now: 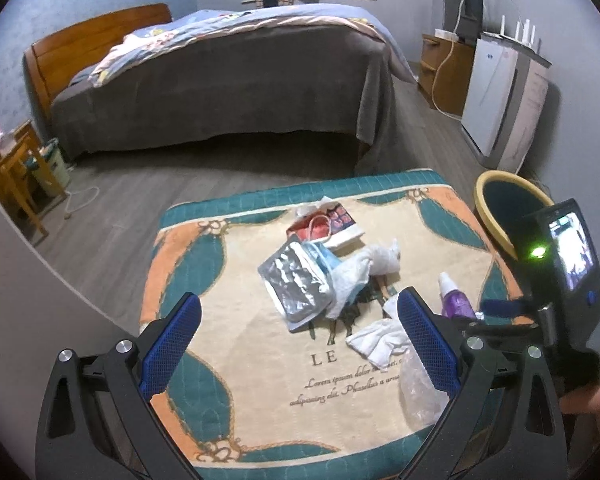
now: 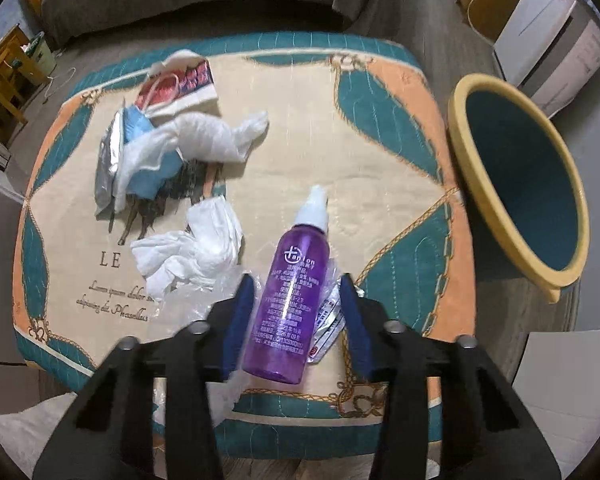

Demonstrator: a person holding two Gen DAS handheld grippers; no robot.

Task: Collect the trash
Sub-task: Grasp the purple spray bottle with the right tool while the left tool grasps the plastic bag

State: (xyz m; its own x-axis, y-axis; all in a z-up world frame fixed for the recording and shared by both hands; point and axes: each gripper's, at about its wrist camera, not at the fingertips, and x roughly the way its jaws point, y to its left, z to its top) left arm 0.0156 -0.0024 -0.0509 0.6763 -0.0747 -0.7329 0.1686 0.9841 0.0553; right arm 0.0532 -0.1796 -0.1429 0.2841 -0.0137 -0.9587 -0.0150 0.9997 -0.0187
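The purple spray bottle (image 2: 286,300) lies on the rug (image 2: 380,152), white cap away from the camera; its label reads "on" beside a round logo, the small print too fine to read. The rug carries "LE" and script beginning "Lorem ipsum dolor". The right gripper (image 2: 296,312), pointing steeply down, straddles the bottle; the left pad looks to touch its side, the right pad stands apart beside a small printed sachet (image 2: 326,320), so no grip yet. A crumpled tissue (image 2: 196,248), silver pouch (image 2: 110,160) and yellow-rimmed bin (image 2: 516,184) lie nearby. The left gripper (image 1: 300,344) hangs wide open over the rug.
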